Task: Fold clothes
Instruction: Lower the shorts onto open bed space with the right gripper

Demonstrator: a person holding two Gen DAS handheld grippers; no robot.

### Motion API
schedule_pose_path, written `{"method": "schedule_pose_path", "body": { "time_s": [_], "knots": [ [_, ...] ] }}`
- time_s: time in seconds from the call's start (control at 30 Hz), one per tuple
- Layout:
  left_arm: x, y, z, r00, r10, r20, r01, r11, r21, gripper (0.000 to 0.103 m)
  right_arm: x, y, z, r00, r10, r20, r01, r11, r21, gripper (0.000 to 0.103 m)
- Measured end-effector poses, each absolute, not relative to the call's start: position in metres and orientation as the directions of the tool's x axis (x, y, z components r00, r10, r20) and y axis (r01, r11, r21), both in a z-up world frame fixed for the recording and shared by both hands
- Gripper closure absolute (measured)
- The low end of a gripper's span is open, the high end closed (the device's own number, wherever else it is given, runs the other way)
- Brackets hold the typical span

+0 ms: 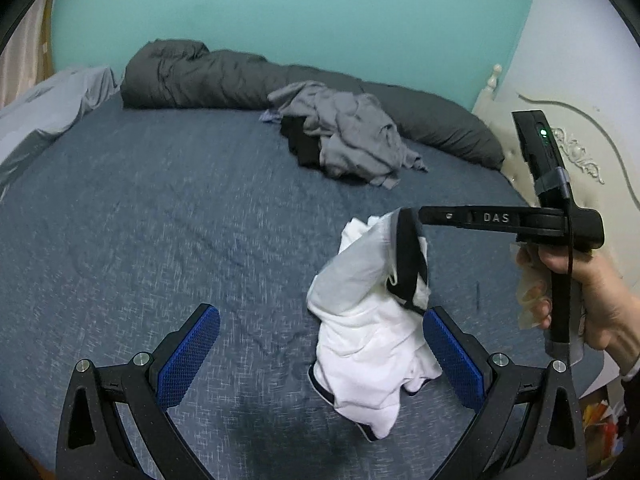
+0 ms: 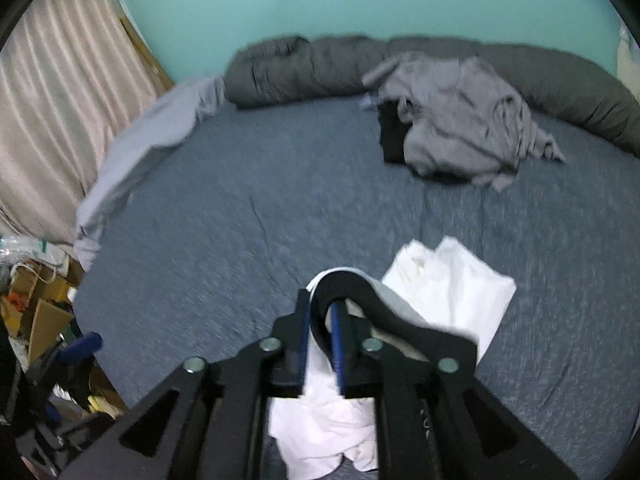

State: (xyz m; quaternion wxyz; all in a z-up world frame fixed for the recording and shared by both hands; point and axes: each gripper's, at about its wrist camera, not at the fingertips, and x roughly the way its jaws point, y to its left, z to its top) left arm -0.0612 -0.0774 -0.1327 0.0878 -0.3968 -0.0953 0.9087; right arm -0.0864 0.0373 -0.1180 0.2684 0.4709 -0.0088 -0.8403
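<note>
- The left gripper (image 1: 320, 356) stands wide open with nothing between its blue pads, just beside a hanging white garment (image 1: 368, 344).
- The right gripper (image 2: 320, 320), jaws a narrow gap apart, has the garment's black collar band (image 2: 340, 280) between its fingers; the cloth trails onto the blue bed (image 1: 160, 220).
- Farther back, a grey clothes heap (image 1: 352, 136) lies against a rolled dark duvet (image 1: 200, 76).
</note>
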Motion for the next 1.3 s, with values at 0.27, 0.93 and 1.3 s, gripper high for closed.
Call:
{"method": "schedule_pose_path", "body": {
  "time_s": [0.27, 0.93, 1.3],
  "knots": [
    [-0.083, -0.068, -0.165, -0.632, 0.269, -0.726, -0.087, -0.956, -0.279, 0.000, -0.110, 0.071, -0.143, -0.458, -0.348, -0.818, 0.413, -0.898, 0.150, 0.062],
    [-0.130, -0.067, -0.232, -0.549, 0.300, -0.780, -0.036, -0.941, -0.337, 0.000, -0.184, 0.099, -0.260, -0.380, -0.253, -0.890, 0.434, -0.898, 0.070, 0.061],
    [-0.172, -0.018, -0.249, -0.505, 0.302, -0.809, -0.081, -0.949, -0.303, 0.000, -0.176, 0.104, -0.293, -0.377, -0.314, -0.871, 0.470, -0.875, 0.112, 0.101]
  ]
}}
